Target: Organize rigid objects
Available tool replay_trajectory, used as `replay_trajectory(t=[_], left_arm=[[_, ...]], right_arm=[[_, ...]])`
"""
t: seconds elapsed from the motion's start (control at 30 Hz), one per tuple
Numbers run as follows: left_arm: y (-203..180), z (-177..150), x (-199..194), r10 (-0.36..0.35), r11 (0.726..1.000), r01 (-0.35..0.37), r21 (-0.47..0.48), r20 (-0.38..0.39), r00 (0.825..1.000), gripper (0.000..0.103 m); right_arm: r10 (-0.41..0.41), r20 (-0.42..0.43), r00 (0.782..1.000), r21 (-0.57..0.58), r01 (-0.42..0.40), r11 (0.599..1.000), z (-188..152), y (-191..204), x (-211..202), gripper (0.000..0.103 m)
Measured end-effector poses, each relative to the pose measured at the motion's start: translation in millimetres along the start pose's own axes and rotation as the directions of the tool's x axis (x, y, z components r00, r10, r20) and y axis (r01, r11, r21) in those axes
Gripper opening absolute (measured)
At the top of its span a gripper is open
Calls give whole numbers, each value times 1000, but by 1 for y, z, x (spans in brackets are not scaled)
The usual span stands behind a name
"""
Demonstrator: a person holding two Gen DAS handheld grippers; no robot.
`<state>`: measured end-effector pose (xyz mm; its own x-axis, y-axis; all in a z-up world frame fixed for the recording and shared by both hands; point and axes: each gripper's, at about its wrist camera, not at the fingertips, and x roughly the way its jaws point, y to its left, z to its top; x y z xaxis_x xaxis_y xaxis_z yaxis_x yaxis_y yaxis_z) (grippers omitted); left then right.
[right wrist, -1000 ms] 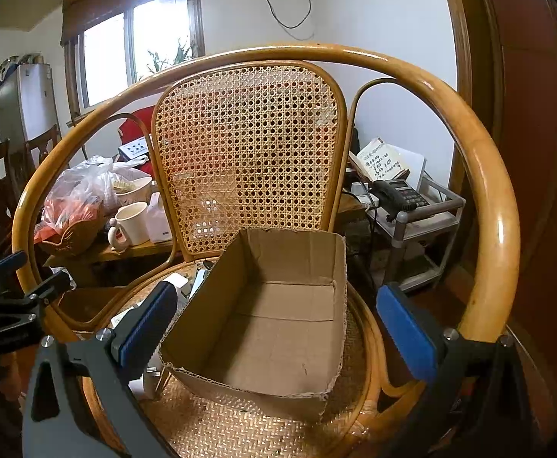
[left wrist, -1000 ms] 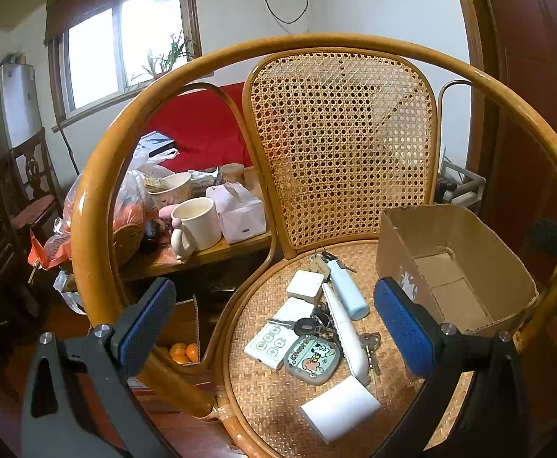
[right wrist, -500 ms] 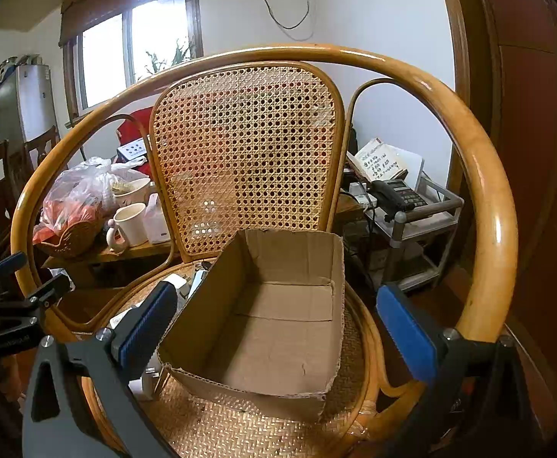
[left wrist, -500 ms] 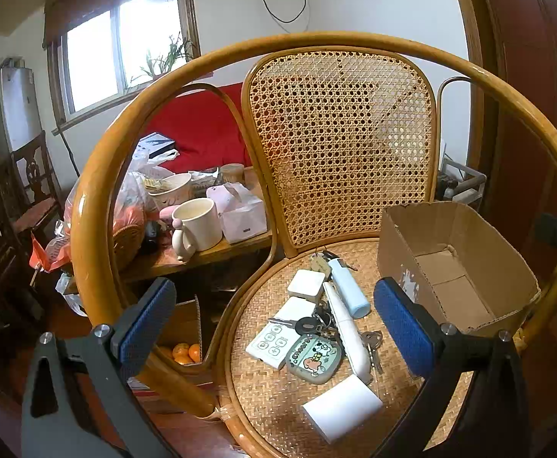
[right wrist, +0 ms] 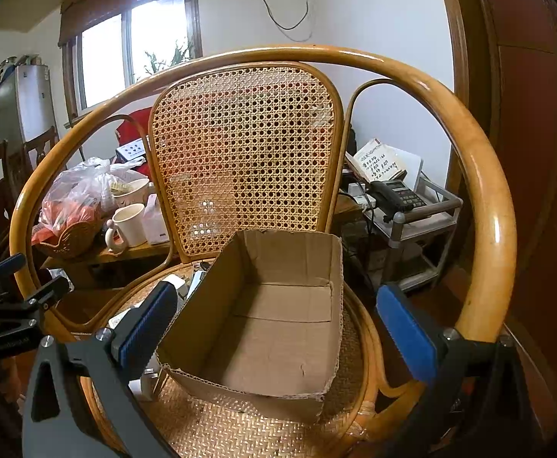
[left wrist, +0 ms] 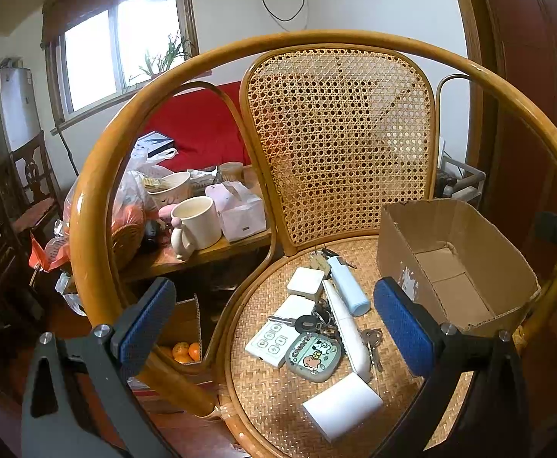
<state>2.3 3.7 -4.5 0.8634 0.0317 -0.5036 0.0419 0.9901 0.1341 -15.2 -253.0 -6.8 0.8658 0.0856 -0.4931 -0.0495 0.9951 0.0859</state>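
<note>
On the woven seat of a rattan chair [left wrist: 278,389] lie several small items: a white square box [left wrist: 305,281], a white remote [left wrist: 274,341], a cartoon-printed grey case [left wrist: 313,352], keys [left wrist: 314,318], a long white tube [left wrist: 346,328], a light blue tube [left wrist: 347,285] and a white block [left wrist: 341,406]. An empty cardboard box [left wrist: 457,267] stands on the seat's right side; it fills the right wrist view [right wrist: 274,313]. My left gripper [left wrist: 274,328] is open above the items. My right gripper [right wrist: 274,328] is open in front of the box.
The chair's curved armrest hoop [left wrist: 99,198] and cane back [left wrist: 339,145] ring the seat. Left of it a wooden table holds a white mug [left wrist: 196,225], a pink-white carton [left wrist: 238,212] and a bag. A trolley with a phone [right wrist: 396,194] stands at the right.
The left wrist view has shifted slightly, so the items and box sit a little higher in frame. The right gripper has barely moved. Both stay open.
</note>
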Motion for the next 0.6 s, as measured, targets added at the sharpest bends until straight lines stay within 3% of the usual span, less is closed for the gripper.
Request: replay_trajectory(t=[0.6], left_arm=[[-3,-1,2,6,1000,-6,8,-12,1000,103]], right_arm=[[-24,-3,1000,-7,24,1000,0,1,2,103]])
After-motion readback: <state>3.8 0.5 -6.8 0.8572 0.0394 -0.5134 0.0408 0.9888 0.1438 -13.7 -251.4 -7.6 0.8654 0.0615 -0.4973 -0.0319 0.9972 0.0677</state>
